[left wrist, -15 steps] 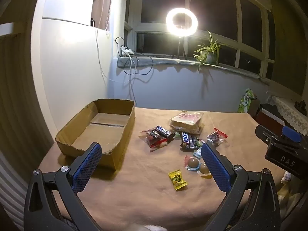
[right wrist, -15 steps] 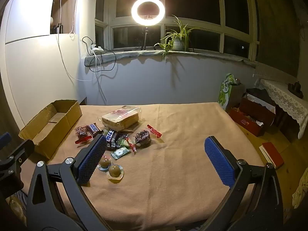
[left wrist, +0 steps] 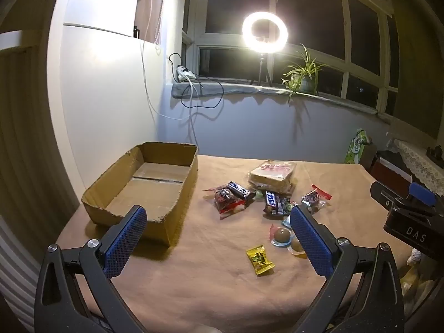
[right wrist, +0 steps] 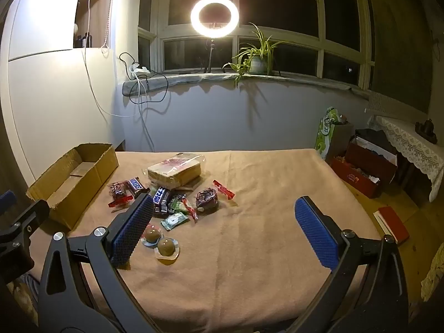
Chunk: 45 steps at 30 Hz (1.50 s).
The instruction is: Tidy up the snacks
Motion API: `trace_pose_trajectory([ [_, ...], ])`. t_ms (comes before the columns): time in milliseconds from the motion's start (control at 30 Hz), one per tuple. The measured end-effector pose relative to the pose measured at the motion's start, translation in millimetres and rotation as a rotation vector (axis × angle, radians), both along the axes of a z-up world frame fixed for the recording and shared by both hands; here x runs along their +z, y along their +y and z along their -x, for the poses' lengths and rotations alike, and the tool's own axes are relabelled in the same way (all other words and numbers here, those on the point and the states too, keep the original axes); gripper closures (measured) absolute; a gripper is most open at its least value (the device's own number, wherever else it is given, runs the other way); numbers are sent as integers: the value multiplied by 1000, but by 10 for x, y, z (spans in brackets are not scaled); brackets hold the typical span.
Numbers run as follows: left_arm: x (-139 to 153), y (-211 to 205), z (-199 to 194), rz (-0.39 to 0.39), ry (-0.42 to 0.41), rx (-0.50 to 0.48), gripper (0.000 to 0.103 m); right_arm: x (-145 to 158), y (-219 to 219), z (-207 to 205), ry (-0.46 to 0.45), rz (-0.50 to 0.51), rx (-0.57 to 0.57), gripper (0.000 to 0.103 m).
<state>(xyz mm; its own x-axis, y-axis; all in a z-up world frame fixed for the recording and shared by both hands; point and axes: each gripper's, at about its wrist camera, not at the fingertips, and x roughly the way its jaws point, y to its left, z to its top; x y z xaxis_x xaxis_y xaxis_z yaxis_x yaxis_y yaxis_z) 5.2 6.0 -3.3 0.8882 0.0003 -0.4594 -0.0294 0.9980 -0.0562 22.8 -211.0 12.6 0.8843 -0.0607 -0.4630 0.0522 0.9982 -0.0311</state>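
A table draped in a peach-coloured cloth fills the lower part of both views. At its left end sits an open cardboard box, its flaps torn off and nothing visible inside but its taped floor.

The left gripper hovers above the near edge of the table, jaws spread wide with nothing between them, its blue-padded fingers framing the box corner on one side and the snack pile on the other. The right gripper hangs likewise released over the cloth, gripping nothing (its body also shows at the right edge of the left wrist view).

The snacks lie loose on the cloth to the right of the box, none in it. Largest is a wrapped loaf of sliced bread, farthest from the grippers. In front of it lie a Snickers bar resting on a red-edged candy packet, then a second dark chocolate bar, and a purple-wrapped sweet with a red strip beside it. A small green sachet lies just in front of the bars. Nearer still are two round brown sweets in clear cups, side by side. A yellow candy lies alone, nearest the left gripper.
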Motion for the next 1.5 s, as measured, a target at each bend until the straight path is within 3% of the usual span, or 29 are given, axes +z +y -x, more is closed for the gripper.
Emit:
trace_pose_trajectory([
  [1200,74,-47,16,-4,-21,-3,1,-1,4,-18,-7,0,2,0],
  [1500,141,-57,-25,8,-21,-10,1,231,26,-70,-25,12,1,0],
])
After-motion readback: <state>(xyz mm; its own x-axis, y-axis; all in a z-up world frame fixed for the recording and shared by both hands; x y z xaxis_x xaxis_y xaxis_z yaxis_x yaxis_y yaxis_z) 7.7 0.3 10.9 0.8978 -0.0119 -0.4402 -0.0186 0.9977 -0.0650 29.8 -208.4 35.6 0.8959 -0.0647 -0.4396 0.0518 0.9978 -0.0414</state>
